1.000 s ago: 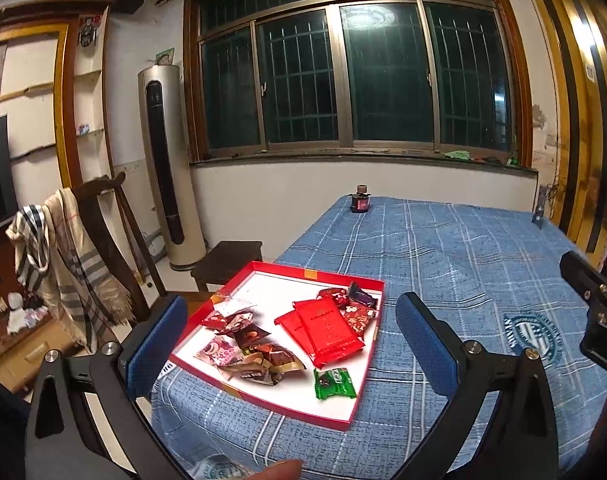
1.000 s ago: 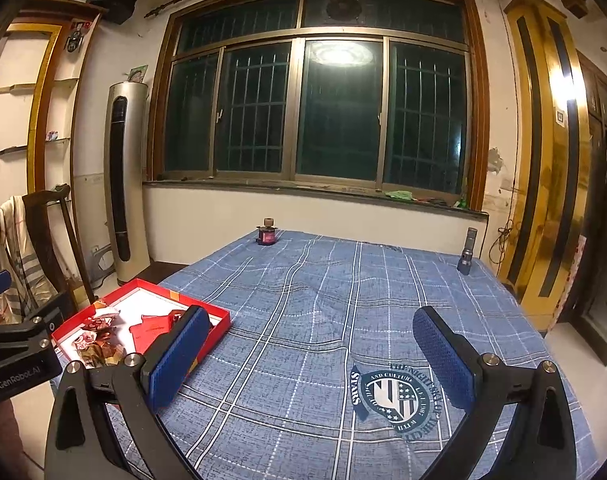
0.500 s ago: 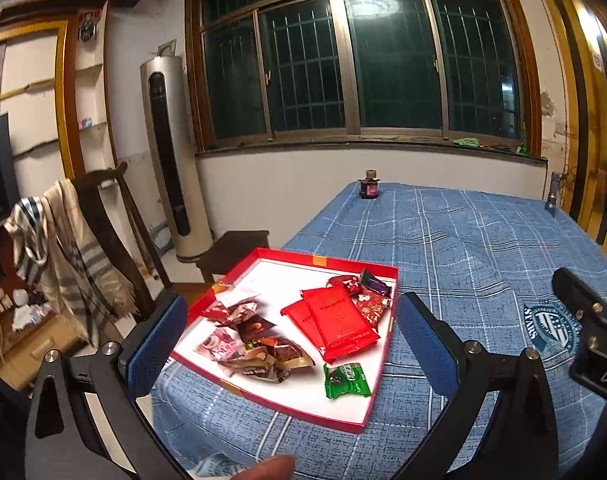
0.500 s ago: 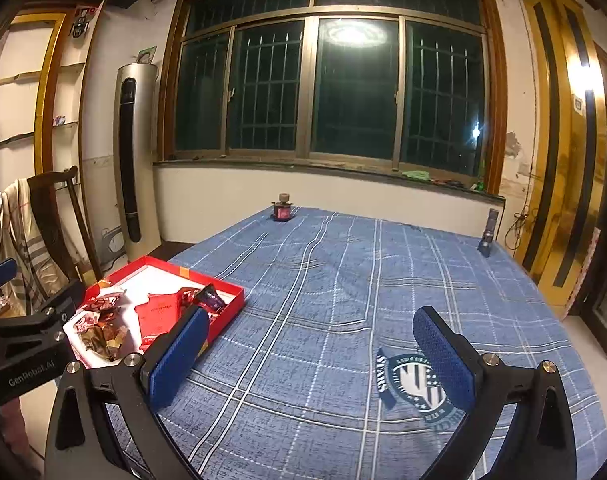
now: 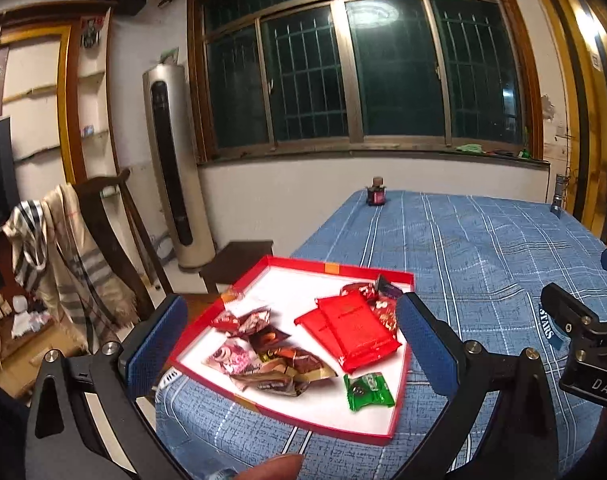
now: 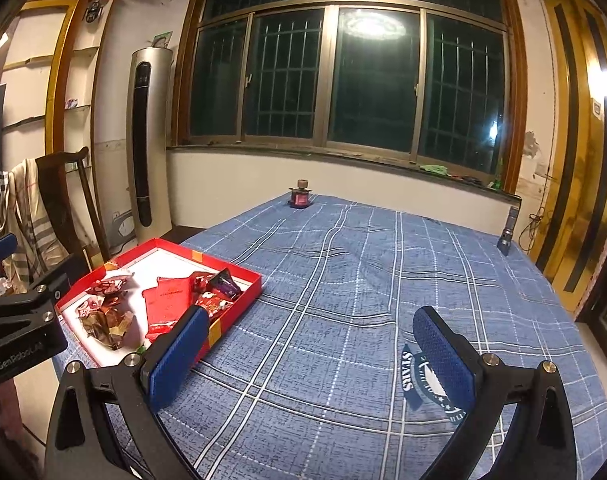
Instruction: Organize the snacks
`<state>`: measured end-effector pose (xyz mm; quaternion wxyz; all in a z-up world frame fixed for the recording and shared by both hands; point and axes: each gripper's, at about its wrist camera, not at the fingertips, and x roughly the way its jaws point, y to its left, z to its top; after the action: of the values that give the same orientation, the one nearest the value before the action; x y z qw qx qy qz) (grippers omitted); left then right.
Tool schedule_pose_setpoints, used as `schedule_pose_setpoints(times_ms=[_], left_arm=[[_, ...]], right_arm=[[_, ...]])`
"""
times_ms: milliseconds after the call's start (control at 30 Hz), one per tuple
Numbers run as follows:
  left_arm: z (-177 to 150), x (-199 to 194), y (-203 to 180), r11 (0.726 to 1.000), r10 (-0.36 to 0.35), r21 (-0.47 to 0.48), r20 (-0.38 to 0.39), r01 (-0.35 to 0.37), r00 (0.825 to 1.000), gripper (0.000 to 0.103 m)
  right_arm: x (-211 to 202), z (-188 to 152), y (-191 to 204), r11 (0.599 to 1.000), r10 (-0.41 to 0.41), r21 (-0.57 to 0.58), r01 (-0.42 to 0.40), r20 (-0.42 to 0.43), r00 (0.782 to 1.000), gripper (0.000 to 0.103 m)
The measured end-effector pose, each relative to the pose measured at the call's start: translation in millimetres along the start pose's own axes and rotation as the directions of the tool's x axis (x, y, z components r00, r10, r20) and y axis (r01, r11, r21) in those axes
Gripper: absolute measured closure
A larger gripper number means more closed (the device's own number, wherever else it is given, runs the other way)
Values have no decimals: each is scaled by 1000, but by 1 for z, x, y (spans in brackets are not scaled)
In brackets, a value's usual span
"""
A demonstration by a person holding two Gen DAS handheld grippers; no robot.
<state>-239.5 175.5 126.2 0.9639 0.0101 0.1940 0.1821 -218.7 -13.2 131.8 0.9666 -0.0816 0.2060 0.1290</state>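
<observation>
A red tray with a white floor sits at the table's left front corner; it also shows in the right wrist view. In it lie two flat red packets, a green wrapped sweet, a purple one and several brown and pink wrapped snacks. My left gripper is open and empty, held above the tray's near side. My right gripper is open and empty over the blue checked cloth, to the right of the tray.
A small dark jar stands at the table's far edge. A torch stands at the far right edge. A chair draped with a striped scarf, a stool and a tall air conditioner stand left of the table.
Both grippers have moved forward and tilted down a little, so the tray looks larger and nearer in both views. Nothing in the tray has moved.
</observation>
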Motion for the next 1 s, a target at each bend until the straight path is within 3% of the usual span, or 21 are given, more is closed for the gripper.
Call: schedule_pose_setpoints(times_ms=[267, 600, 1000], left_arm=[[-8, 18, 23, 998, 7, -58, -55, -10, 998, 0], [-12, 29, 31, 999, 3, -52, -89, -8, 996, 0], [-15, 37, 76, 987, 121, -92, -102, -131, 987, 0]], right_arm=[[11, -3, 29, 997, 47, -60, -48, -15, 999, 0], [21, -2, 64, 988, 83, -131, -86, -29, 996, 0], [30, -1, 106, 969, 128, -205, -136, -53, 990, 0]])
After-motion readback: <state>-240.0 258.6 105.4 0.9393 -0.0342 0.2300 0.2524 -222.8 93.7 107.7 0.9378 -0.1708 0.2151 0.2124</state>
